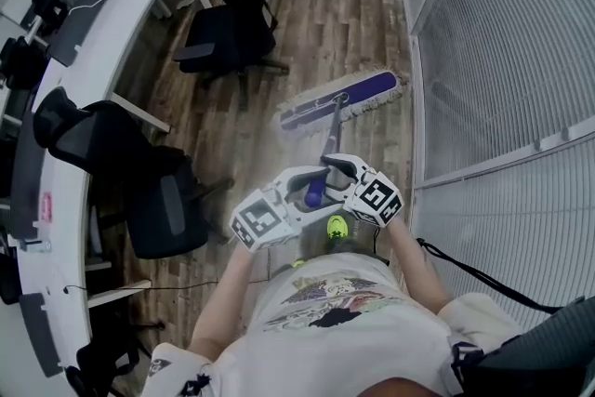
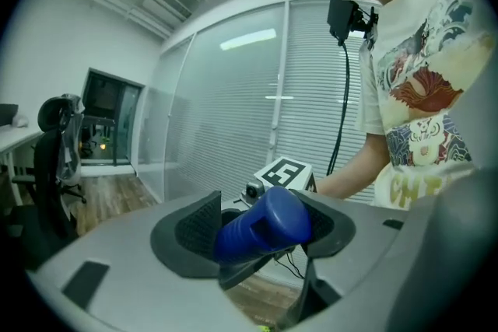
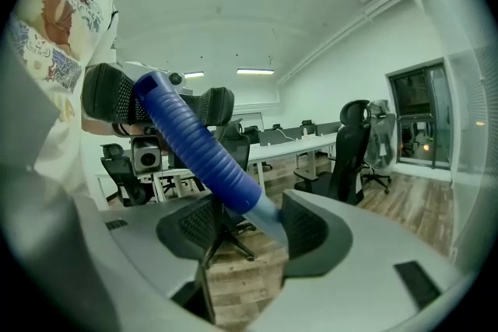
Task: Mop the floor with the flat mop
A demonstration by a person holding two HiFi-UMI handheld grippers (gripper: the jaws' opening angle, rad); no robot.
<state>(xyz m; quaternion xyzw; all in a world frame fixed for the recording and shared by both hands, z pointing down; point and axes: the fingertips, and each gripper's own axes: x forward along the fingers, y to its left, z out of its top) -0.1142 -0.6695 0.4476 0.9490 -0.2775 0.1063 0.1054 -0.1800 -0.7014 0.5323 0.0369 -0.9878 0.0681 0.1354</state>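
The flat mop (image 1: 339, 99), purple pad w/ white fringe, sat flat on the brown wood-plank floor (image 1: 316, 14), mid-aisle, near the white-blinded glass wall (image 1: 502, 42).

Progress, as a judgement: mopping was under way, not finished. No wet/dry line showed, so the share done couldn't be told. Planks beyond the head, alongside the glass wall, looked left to do.

The head's long axis lay across the aisle but skewed, w/ the end nearest the glass wall farther from the person. The grey handle (image 1: 327, 137) ran from the head's middle back & up to the person, so the mop pointed away down the aisle.

At the handle's top, the left gripper (image 2: 264, 215) had its jaws pinching the blue ribbed grip (image 2: 261, 228). Lower down, the right gripper (image 3: 249, 225) had its jaws spread round the shaft, which lay against one pad.

Black office chairs (image 1: 232, 23) & a white curved counter (image 1: 102, 42) stood across the aisle, well apart from the glass wall.
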